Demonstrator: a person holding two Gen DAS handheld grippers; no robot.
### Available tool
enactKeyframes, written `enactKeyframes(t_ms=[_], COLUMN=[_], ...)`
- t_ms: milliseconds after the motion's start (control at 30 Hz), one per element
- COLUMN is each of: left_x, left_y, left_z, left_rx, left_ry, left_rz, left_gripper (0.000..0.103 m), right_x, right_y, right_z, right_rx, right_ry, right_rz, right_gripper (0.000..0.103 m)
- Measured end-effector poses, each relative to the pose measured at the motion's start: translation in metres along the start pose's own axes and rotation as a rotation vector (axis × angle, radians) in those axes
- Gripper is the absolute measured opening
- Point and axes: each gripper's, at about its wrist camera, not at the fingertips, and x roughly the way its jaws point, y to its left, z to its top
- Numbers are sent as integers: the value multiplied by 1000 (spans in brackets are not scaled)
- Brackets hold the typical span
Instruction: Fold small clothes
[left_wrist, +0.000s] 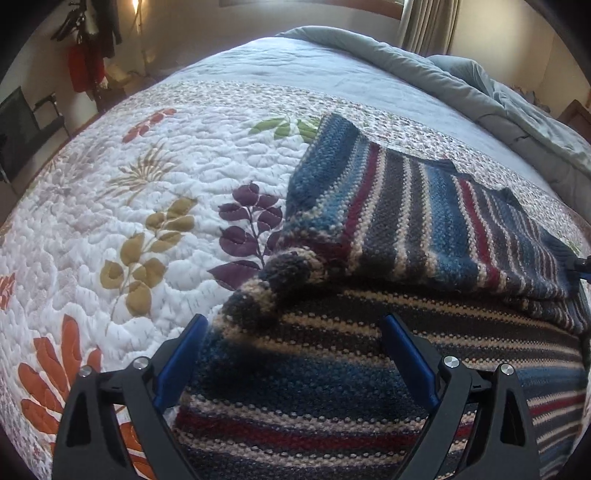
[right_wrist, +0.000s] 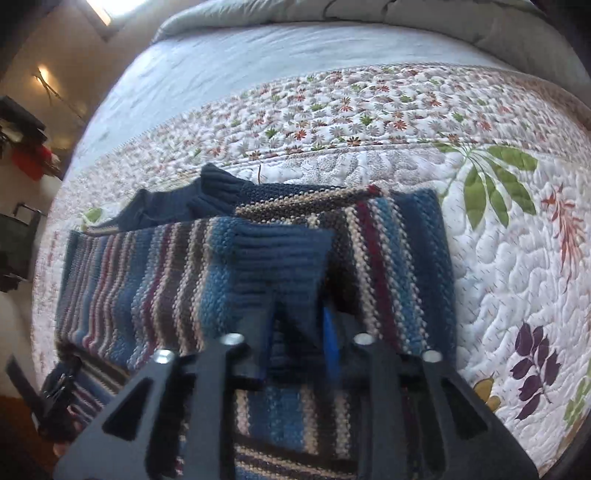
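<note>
Left tongs (left_wrist: 295, 332) gape over the partly folded striped knitted sweater (left_wrist: 424, 229).

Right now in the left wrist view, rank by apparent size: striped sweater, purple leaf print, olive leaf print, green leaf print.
1. Striped sweater, by far the largest.
2. Olive leaf print and purple leaf print: look alike, not ranked.
3. Green leaf print, smallest, though it lies farther from the camera.
</note>
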Motion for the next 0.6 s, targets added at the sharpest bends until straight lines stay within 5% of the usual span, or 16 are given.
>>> enactKeyframes(t_ms=[33,233,367,467,600], left_x=[1,1,3,5,6], left_y=[0,-4,-6,-4,-5], left_z=[0,-1,-3,-4,-4], left_rx=[-1,15,34,27,33], left_ry=[1,2,7,11,14], left_rz=[1,16,35,29,36], left_gripper=[95,96,96,97,97], right_x=[-5,-14,-4,-7,-15], right_y=[-5,-29,-26,-16,-32], right_z=[-3,-17,-25,-30,-33], right_rx=[13,21,41,-18,49], right_ry=[-9,7,64,58,48], right_rz=[13,24,146,102,119], right_gripper=[52,59,33,14,10])
